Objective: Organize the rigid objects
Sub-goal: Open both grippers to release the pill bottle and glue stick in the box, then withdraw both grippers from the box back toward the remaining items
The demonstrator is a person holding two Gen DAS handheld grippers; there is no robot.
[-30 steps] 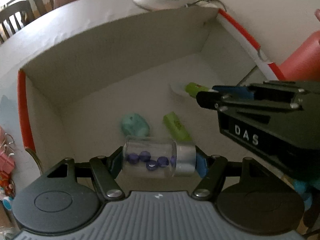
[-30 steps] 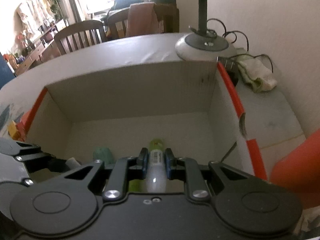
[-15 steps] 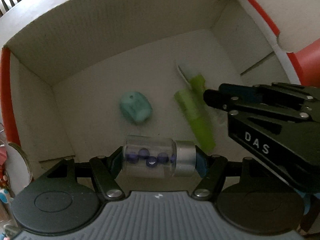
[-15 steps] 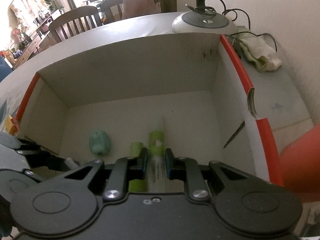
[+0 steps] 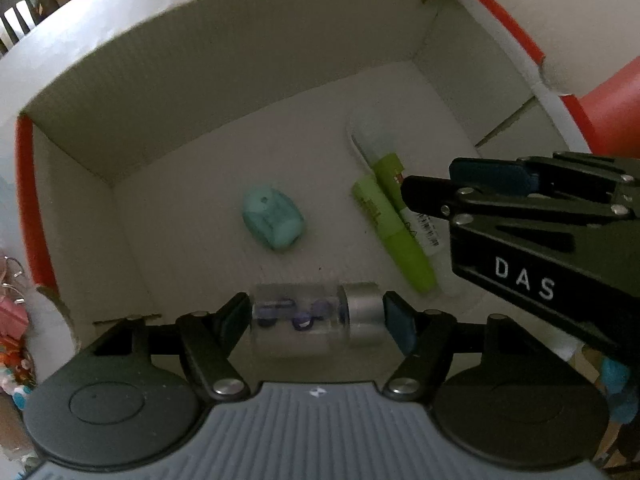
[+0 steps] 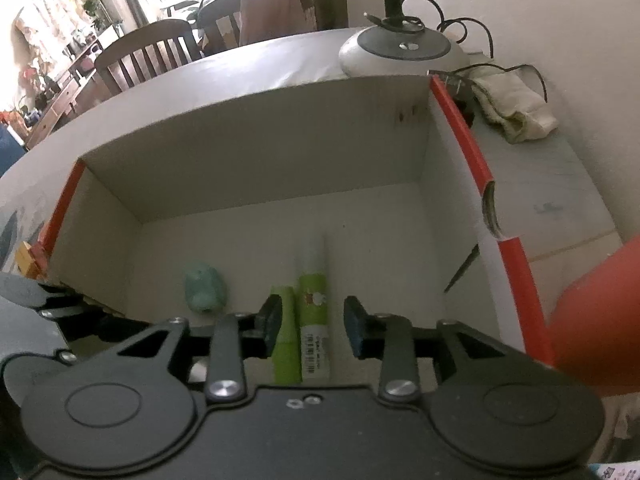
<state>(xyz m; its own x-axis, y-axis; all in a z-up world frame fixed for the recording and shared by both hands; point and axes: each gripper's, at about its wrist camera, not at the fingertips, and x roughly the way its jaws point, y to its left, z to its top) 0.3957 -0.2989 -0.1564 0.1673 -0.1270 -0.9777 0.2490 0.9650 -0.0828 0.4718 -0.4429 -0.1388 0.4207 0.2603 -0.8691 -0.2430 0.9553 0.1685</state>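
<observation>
My left gripper (image 5: 316, 316) is shut on a clear jar (image 5: 304, 320) with purple beads and a silver lid, held sideways over the near end of a white cardboard box (image 5: 240, 52) with red edges. On the box floor lie a teal rounded object (image 5: 272, 218), a green highlighter (image 5: 394, 240) and a white-and-green glue stick (image 5: 384, 172), the last two side by side. My right gripper (image 6: 314, 324) hangs open above the glue stick (image 6: 314, 300) and the highlighter (image 6: 284, 344), holding nothing. The right gripper (image 5: 448, 186) also shows from the right in the left wrist view.
Behind the box (image 6: 260, 128) stand a round lamp base (image 6: 400, 48) with cables and a crumpled cloth (image 6: 516, 108). A red object (image 6: 592, 320) sits to the right of the box. Wooden chairs (image 6: 148, 56) stand beyond the table. Small coloured items (image 5: 12, 320) lie to its left.
My right gripper has opened and let go of the glue stick, which now lies in the box beside the highlighter. The left gripper still holds the jar, now nearer the box floor.
</observation>
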